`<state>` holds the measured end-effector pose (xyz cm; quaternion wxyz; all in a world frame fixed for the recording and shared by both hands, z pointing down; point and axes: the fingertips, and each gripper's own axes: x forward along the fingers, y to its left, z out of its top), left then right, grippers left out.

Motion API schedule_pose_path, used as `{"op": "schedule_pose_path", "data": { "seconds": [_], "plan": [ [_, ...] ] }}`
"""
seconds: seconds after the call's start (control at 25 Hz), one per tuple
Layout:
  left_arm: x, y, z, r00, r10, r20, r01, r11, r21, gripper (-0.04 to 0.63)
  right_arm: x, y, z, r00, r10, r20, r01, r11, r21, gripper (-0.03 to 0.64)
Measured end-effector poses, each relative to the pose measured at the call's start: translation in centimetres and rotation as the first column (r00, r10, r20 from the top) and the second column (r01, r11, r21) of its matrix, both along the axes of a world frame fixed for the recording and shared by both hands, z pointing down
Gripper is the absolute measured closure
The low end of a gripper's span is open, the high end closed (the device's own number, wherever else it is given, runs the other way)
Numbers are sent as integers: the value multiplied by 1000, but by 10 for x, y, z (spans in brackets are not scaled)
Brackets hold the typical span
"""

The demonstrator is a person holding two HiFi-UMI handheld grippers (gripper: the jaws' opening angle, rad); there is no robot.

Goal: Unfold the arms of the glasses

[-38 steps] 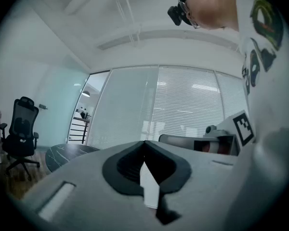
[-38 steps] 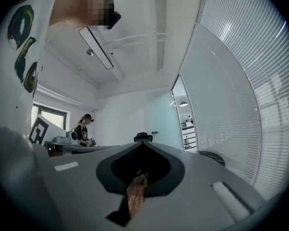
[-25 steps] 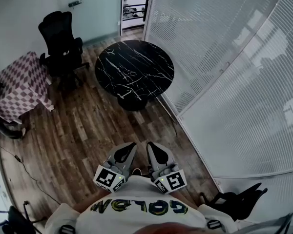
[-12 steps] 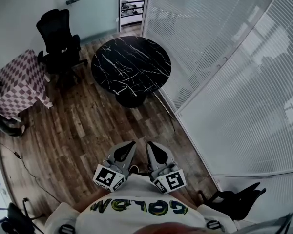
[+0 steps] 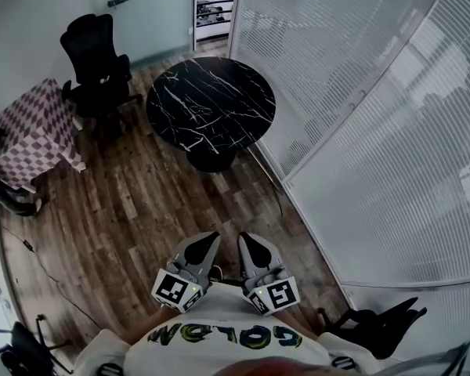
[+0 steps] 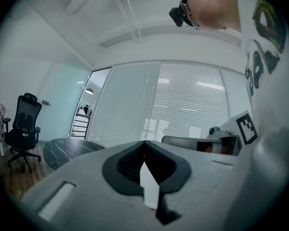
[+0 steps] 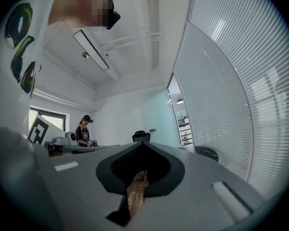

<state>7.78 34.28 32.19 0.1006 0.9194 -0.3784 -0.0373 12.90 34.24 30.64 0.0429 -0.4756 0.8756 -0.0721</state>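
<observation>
Left gripper point(image 5: 212, 236) and right gripper point(image 5: 244, 236) both have jaws fully together, nothing between them, touching nothing. They sit side by side just in front of the person's white shirt point(image 5: 219, 331), aimed level across the wood floor toward the round black table point(image 5: 211, 104). Glasses' place and long axis: cannot tell from any view.

Glasses too small to make out, state and pose unclear

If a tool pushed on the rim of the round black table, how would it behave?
The round black table has a marble-veined top, so it is probably heavy and rigid. It seems to stand on one central pedestal, so pressing its rim might rock it rather than slide it.
</observation>
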Motion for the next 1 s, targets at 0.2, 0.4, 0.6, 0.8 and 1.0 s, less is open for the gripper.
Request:
{"op": "schedule_pose_path", "data": {
  "seconds": [0.2,0.4,0.6,0.8,1.0],
  "plan": [
    [-2,-13,3,1000,-15,0,15,1000,-1,592,0,-14,3,1000,-6,1,6,1000,2,615],
    [-7,-38,3,1000,-18,-8,18,1000,5,592,-5,-35,-2,1000,4,-10,-4,1000,29,615],
    [-14,-79,-1,1000,-17,-21,17,1000,14,592,-9,-78,-5,999,15,-39,-13,999,46,615],
    [-33,-130,-5,999,-20,-32,21,1000,15,591,-30,-129,-9,998,7,-65,-4,999,53,615],
    [-59,-188,-12,999,-23,-30,24,1000,18,592,-59,-187,-19,999,-4,-41,6,999,52,615]
  ]
}}
